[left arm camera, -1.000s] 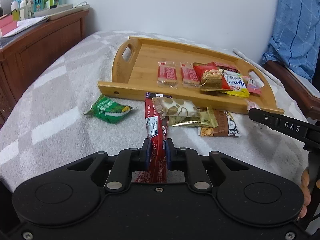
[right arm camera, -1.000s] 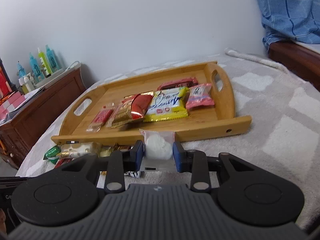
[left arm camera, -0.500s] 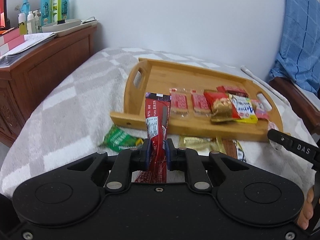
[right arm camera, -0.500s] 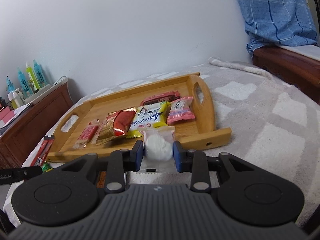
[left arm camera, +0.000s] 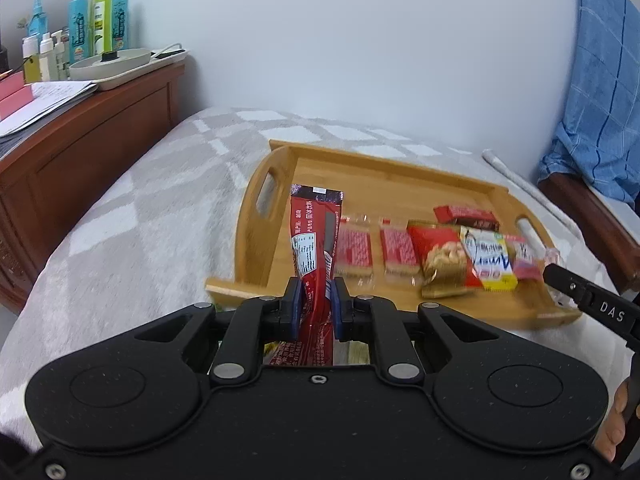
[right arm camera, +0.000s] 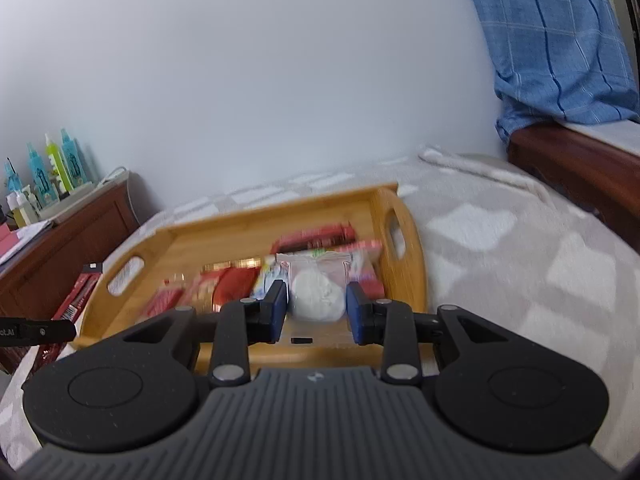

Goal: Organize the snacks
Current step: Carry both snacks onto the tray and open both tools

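We are partway through: from left to right, two pink packs (left arm camera: 354,246), a red and gold bag (left arm camera: 440,258), a white and yellow pack (left arm camera: 486,258) and a dark red bar (left arm camera: 466,213) are already lying in the wooden tray (left arm camera: 384,168) on the gray blanket (left arm camera: 132,224). Our left claw (left arm camera: 316,300) is clenching a long red stick pack (left arm camera: 316,240), standing it upright over the tray's near left corner. Our right claw (right arm camera: 316,308) is grasping a clear bag with a round white sweet (right arm camera: 318,294) over the tray's right end, so we are thinking both are waiting to go in.
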`<state>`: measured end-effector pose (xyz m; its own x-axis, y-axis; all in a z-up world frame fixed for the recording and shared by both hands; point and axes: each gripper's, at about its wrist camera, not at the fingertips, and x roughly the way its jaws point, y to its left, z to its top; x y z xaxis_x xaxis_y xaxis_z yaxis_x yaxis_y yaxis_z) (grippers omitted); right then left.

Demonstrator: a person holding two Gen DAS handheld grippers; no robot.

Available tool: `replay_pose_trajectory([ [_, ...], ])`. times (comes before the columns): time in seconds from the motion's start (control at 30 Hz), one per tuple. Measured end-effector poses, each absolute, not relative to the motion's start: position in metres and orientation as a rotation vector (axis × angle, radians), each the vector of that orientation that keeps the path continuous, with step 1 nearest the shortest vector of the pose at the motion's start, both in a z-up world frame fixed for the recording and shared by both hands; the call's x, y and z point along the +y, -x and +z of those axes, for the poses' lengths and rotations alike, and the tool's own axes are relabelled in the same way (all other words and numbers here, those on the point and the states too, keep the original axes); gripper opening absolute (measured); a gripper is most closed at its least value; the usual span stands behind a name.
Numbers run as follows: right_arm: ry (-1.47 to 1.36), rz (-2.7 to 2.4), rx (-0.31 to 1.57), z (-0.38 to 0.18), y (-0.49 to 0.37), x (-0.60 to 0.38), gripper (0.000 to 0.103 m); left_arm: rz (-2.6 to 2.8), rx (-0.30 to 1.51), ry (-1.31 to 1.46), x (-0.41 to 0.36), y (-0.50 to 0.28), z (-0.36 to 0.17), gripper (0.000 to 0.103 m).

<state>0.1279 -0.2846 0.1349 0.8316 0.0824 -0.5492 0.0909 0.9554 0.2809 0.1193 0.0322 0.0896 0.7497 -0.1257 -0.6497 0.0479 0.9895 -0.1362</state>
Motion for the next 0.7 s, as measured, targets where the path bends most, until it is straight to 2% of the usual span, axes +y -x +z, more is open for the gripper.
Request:
replay_pose_trajectory([
  [0.47,-0.298,0.035,0.601,0.14,-0.215,-0.317,0.036,-0.138,0.713,0.099,0.004,-0.204,0.104,0.014],
  [0.7,-0.309,0.05,0.65,0.128,-0.259,-0.329,0.036,-0.146,0.787,0.12,-0.014,-0.26,0.095,0.014],
])
